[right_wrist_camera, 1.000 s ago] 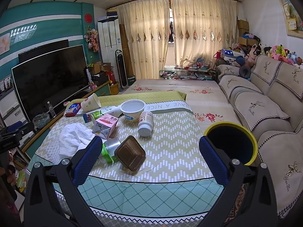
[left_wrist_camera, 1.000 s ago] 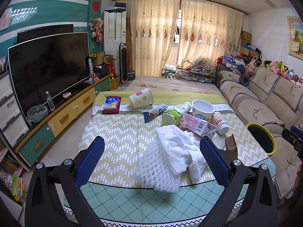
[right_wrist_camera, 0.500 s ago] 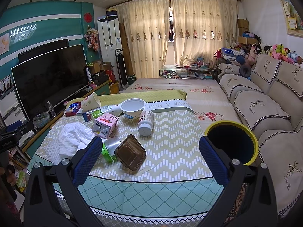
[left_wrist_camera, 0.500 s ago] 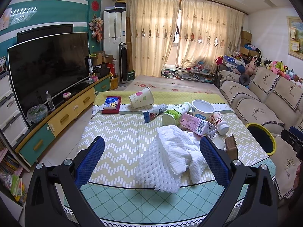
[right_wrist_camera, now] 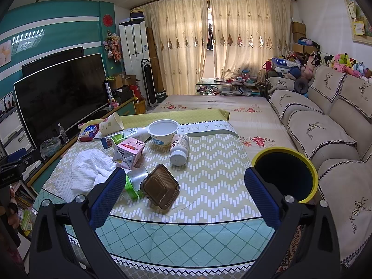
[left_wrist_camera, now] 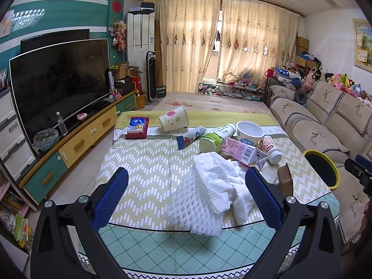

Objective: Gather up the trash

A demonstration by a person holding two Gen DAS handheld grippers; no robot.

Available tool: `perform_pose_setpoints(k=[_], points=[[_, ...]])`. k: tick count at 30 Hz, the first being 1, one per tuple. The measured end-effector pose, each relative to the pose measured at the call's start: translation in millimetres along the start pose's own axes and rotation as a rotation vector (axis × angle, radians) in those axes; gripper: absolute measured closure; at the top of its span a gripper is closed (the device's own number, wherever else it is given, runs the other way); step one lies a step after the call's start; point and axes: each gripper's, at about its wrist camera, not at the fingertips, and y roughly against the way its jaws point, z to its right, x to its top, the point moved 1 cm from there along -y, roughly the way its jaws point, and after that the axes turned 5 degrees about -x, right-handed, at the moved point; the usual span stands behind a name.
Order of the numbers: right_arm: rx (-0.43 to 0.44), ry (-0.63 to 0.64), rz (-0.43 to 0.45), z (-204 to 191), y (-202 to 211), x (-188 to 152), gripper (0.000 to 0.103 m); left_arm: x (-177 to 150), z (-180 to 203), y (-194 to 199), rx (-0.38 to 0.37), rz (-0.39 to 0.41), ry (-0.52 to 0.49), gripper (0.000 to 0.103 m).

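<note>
Nothing has shifted since the earlier frames: both grippers hang back from the table's near edge, fingers spread wide and empty.

In the left wrist view the left gripper (left_wrist_camera: 186,194) frames the white cloth (left_wrist_camera: 214,186) at frame centre, with the pink carton (left_wrist_camera: 241,150), paper cup (left_wrist_camera: 174,122) and white bowl (left_wrist_camera: 250,131) above it. In the right wrist view the right gripper (right_wrist_camera: 184,194) faces the brown tray (right_wrist_camera: 160,186) at lower centre, the pill bottle (right_wrist_camera: 179,148) above it, and the yellow-rimmed bin (right_wrist_camera: 286,176) at right, beside the table (right_wrist_camera: 209,181). Collecting looks not yet begun; the likely next move is reaching in, closing on the tray, then carrying it right to the bin.
</note>
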Motion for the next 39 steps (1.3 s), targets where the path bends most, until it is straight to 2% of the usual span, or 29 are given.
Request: perform_pose_setpoints(k=[39], points=[[-0.002,-0.001,-0.012,-3,-9,-12,0.006,-2,-3,-4,0.0,-0.007,0.001,0.004]])
